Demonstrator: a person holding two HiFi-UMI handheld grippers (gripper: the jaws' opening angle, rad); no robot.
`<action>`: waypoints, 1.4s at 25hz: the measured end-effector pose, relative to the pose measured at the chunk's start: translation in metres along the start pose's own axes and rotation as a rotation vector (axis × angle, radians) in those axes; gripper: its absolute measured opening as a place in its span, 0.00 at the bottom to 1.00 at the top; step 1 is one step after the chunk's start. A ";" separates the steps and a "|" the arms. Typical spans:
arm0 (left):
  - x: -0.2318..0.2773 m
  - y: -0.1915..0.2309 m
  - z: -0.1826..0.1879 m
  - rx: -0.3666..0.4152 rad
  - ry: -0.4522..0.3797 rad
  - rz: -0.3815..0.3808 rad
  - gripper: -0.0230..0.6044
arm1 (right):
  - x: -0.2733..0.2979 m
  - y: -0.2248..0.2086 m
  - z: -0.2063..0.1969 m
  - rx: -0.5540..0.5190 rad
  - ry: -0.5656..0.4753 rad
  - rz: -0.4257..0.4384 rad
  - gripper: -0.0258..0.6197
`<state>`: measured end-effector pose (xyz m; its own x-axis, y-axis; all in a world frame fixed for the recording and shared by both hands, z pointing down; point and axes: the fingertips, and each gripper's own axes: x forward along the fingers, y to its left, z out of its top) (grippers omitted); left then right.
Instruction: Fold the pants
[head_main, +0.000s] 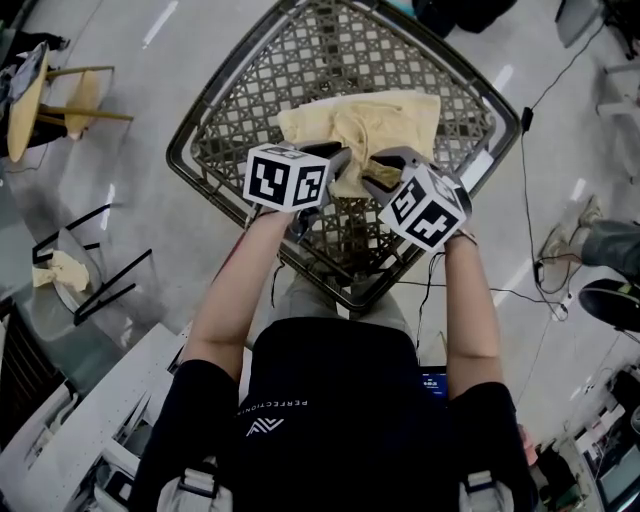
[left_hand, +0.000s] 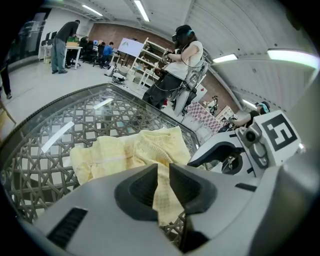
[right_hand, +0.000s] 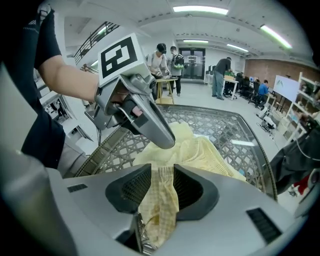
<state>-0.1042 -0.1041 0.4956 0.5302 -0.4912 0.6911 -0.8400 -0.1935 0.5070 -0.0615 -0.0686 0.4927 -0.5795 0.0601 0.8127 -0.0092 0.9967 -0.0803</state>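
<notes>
Our left tool (left_hand: 163, 172) and right tool (right_hand: 162, 175) each clamp the pants' (head_main: 365, 120) near edge, ready for us to fold it over.

Left gripper (head_main: 337, 163) and right gripper (head_main: 376, 172) touch yellow pants (head_main: 372, 118) on lattice table (head_main: 238, 118).

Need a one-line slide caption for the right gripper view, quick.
Right gripper shut on a fold of the yellow pants over the lattice table, left gripper close alongside.
</notes>
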 end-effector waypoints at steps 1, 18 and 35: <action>0.000 0.000 0.000 0.002 0.001 -0.001 0.16 | 0.001 0.000 0.001 -0.009 0.006 -0.015 0.24; 0.011 -0.012 0.017 0.027 0.000 -0.036 0.15 | -0.023 -0.079 -0.025 0.054 0.075 -0.271 0.24; 0.032 -0.005 0.028 0.060 0.008 0.015 0.13 | -0.027 -0.108 -0.045 0.274 -0.006 -0.307 0.24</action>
<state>-0.0865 -0.1428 0.5012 0.5182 -0.4878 0.7025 -0.8531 -0.2365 0.4651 -0.0082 -0.1750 0.5051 -0.5209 -0.2396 0.8193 -0.3991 0.9168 0.0143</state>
